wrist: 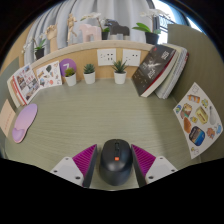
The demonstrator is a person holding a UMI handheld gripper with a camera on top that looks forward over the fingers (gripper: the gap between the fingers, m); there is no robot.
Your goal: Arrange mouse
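Observation:
A black mouse [114, 162] with an orange mark near its wheel sits between my gripper's [115, 163] two fingers. The magenta pads [84, 160] press against its left and right sides, so the gripper is shut on it. The mouse points forward along the fingers, over the pale green desk [110, 115]. Its underside and rear are hidden. A lilac mouse mat [24, 121] lies on the desk far ahead to the left of the fingers.
Three small potted plants [89, 72] stand along the back wall. An open picture book [30, 80] leans at the back left. Dark books [158, 68] lean at the back right. A colourful sheet [199, 120] lies to the right.

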